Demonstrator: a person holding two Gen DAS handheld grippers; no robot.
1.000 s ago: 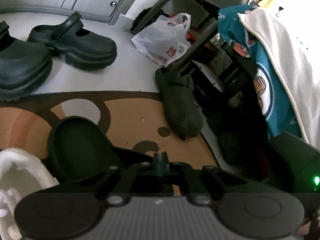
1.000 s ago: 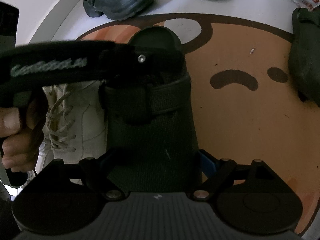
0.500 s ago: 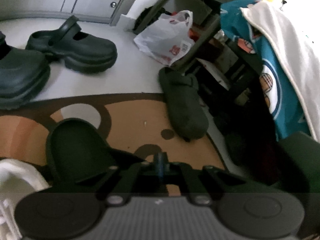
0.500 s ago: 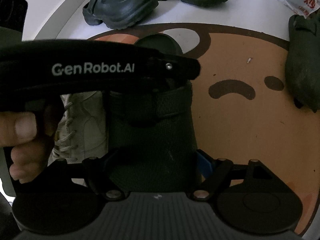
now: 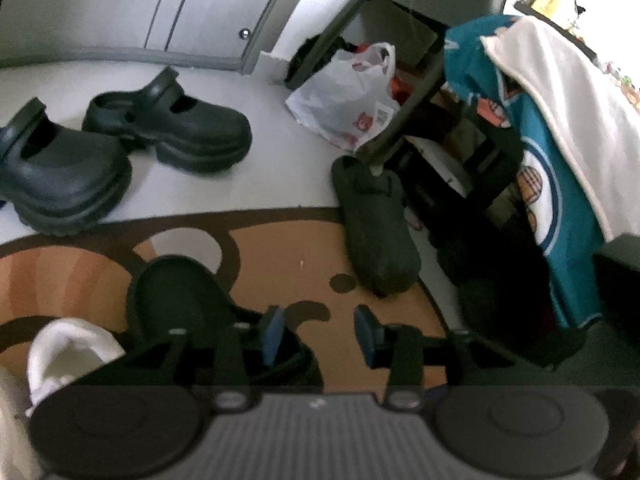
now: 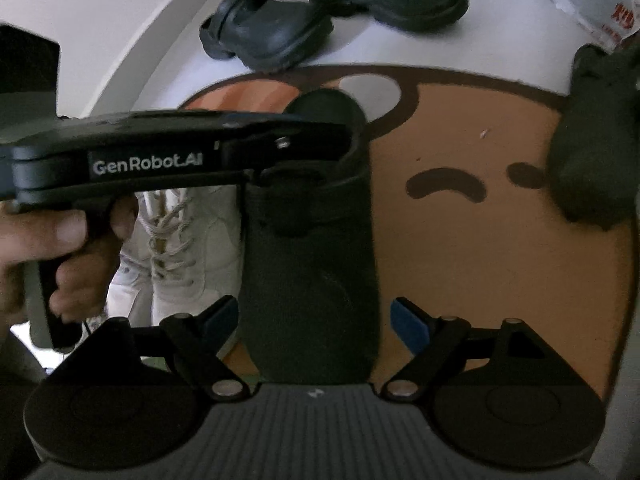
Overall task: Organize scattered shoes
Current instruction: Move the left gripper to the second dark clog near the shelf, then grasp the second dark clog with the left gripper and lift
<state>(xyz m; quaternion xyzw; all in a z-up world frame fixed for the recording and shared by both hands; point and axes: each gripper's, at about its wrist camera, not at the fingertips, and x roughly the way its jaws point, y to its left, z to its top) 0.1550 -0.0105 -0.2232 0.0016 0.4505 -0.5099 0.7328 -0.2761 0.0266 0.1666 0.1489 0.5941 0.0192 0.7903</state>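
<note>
A round tan floor mat with a brown cartoon face (image 6: pixel 472 264) carries most of the scene. A dark felt slipper with a strap across its instep (image 6: pixel 312 264) lies on it just beside a white lace-up sneaker (image 6: pixel 180 248), the two toes pointing the same way, so this part looks sorted. Its apparent partner, a second dark felt slipper (image 5: pixel 374 224), sits well apart at the mat's far edge, half on the pale floor by a white plastic bag (image 5: pixel 346 108); that one seems left to fetch. A pair of black chunky strap clogs (image 5: pixel 172 130) stands on the bare floor beyond the mat, near each other but at different angles, so probably also unfinished.

The right gripper (image 6: pixel 316 322) hovers over the near slipper's toe, blue pads wide on either side and not pressing it. The left gripper (image 5: pixel 320 338) has just been opening beside that slipper's heel; its pads stand apart with only mat between them, gripping nothing.
</note>
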